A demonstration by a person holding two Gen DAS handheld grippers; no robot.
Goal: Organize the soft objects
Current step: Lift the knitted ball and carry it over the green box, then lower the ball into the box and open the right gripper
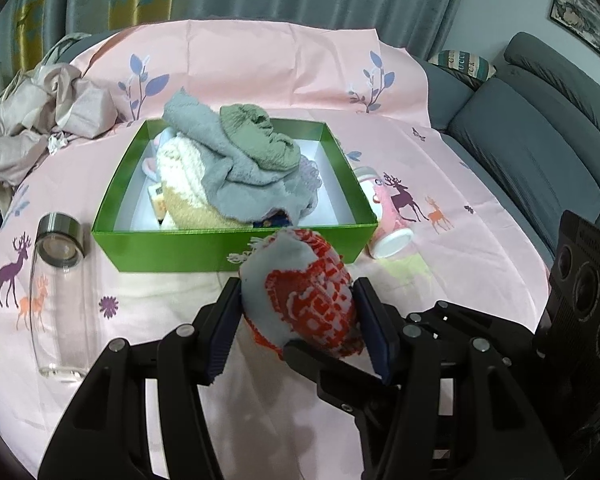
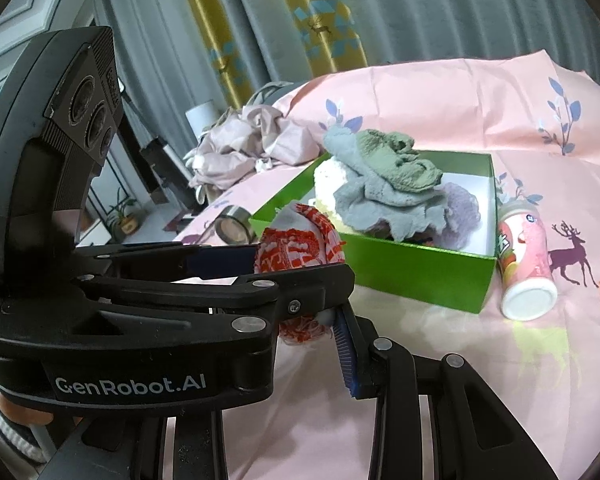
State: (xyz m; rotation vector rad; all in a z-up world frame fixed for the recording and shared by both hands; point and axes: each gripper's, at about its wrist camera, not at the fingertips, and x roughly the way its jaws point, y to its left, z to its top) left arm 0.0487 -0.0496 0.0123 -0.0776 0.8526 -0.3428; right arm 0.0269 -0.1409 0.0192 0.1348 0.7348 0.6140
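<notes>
Red-and-grey knitted sock point(image 1: 306, 292), rolled into a bundle, is being pinched crosswise by both tools: the left gripper point(image 1: 300, 320) is clamping its sides, while the right gripper point(image 2: 300, 300) is nipping its near end from beside. Ahead of both, just beyond the bundle, the green box point(image 1: 180, 242) is sitting heaped with cloths. Judging by this, the carrying step is underway; next, lifting over the near wall and letting go.

The left hand-held gripper point(image 2: 296, 258) clamps a red-and-white sock point(image 2: 300, 246); the right hand-held gripper point(image 2: 332, 316) pinches its lower end. Behind stands a green box point(image 2: 412, 276) heaped with cloths point(image 2: 384, 184), a pink can point(image 2: 524, 264) beside it.
</notes>
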